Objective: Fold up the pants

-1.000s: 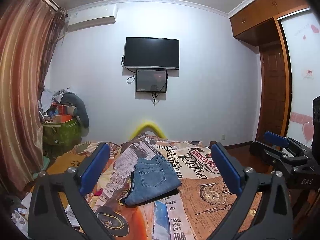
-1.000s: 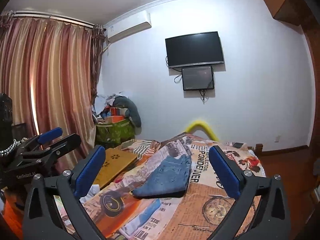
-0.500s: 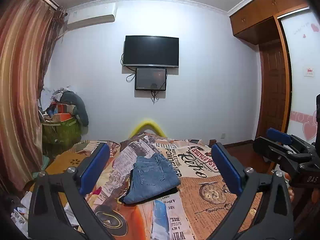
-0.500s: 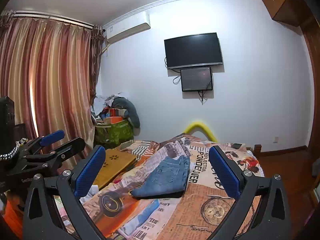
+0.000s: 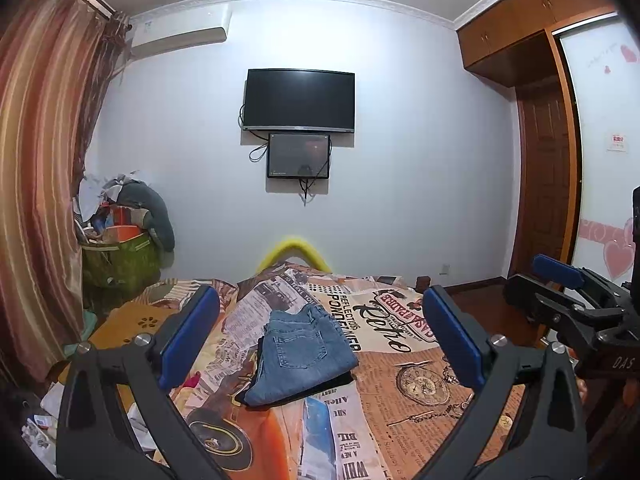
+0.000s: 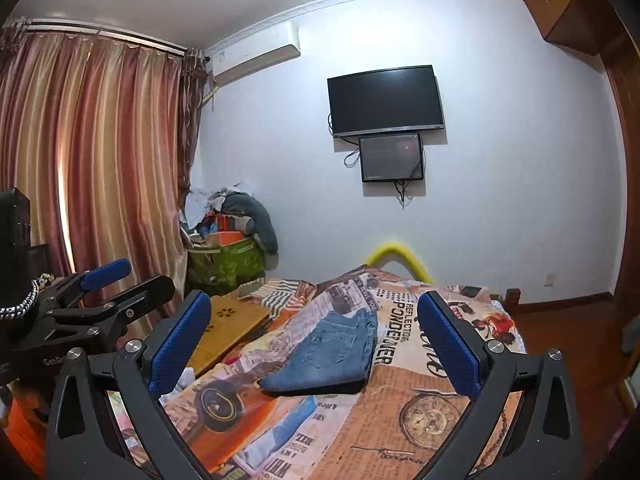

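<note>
Blue jeans [image 5: 302, 354] lie folded into a compact stack on the bed's printed newspaper-pattern cover [image 5: 400, 400], a back pocket facing up; they also show in the right wrist view [image 6: 332, 354]. My left gripper [image 5: 318, 338] is open and empty, held back from the jeans above the near bed. My right gripper [image 6: 314, 344] is open and empty, likewise back from the jeans. Each gripper appears at the edge of the other's view: the right one [image 5: 576, 312], the left one [image 6: 100, 300].
A yellow wooden lap board [image 6: 228, 326] lies on the bed's left side. A green box piled with clothes [image 6: 226, 248] stands by the curtains [image 6: 100, 160]. A TV [image 5: 300, 100] hangs on the far wall. A wardrobe [image 5: 544, 160] is at right.
Both grippers have lifted and tilted slightly; the jeans sit a little lower in view. The jeans have not moved and both grippers stay open.
</note>
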Available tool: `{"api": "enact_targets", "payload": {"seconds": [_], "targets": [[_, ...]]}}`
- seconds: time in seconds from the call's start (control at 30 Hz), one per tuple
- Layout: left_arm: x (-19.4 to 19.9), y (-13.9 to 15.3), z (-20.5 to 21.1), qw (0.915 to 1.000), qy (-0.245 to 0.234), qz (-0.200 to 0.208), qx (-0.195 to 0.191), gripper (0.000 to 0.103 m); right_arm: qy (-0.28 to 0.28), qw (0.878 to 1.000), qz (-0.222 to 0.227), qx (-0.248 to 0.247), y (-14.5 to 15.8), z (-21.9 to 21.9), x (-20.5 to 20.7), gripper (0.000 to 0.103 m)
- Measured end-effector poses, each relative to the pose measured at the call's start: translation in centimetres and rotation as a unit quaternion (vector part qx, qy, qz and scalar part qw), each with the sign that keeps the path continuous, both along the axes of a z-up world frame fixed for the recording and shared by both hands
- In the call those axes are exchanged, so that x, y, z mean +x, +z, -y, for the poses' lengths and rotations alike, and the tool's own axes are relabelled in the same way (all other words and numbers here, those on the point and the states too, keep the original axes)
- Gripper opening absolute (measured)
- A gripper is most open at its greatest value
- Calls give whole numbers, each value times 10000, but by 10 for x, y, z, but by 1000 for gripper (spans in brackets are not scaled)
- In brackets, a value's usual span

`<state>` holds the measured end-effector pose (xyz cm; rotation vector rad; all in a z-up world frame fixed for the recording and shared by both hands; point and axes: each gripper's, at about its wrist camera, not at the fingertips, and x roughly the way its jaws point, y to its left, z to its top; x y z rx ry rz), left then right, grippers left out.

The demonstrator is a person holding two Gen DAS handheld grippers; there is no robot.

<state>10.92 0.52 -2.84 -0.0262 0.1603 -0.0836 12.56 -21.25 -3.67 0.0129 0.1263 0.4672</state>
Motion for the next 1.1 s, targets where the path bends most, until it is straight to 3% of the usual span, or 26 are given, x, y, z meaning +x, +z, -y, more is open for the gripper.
{"api": "enact_targets", "payload": {"seconds": [1.1], "targets": [[-4, 1, 5, 9998, -190, 25, 27, 102, -97, 9999, 11, 68, 0, 1, -4, 103]]}}
